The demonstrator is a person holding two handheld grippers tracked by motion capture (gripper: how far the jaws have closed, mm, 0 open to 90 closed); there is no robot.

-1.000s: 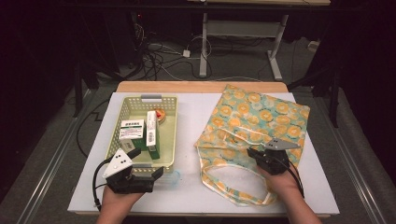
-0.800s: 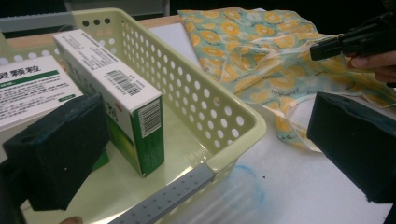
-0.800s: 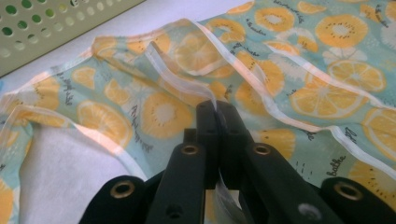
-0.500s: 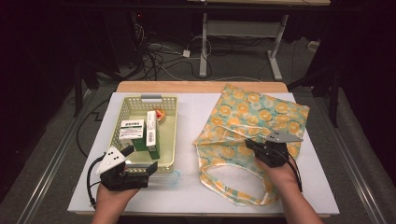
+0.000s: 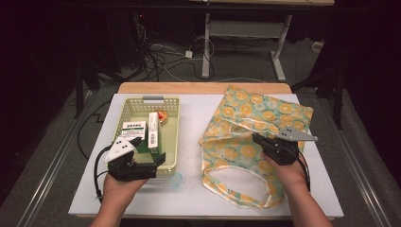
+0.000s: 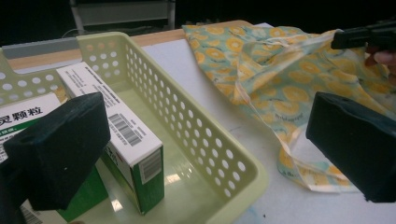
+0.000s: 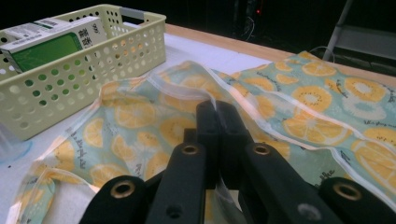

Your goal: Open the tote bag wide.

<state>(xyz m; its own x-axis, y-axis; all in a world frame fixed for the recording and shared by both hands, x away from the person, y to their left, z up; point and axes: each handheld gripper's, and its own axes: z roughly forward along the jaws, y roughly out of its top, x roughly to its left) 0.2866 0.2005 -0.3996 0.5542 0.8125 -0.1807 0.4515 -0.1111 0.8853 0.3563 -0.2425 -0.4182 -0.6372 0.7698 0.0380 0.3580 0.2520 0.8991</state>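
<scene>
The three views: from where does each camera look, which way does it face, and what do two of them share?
High view: above the person's side, facing forward and down on the table; both forearms, left tongs, right tongs.
Left gripper view: on the left tongs, open, facing the basket with its boxes and the fruit-print bag.
Right gripper view: on the right tongs, shut on the bag's edge, facing the bag and basket.
Both gripper views share basket and bag.

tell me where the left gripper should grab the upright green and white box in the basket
Grip the box near its top, jaws across its two broad faces, coming straight down from above: it stands on its narrow edge and the basket walls block a sideways approach. The left gripper is open beside it.
</scene>
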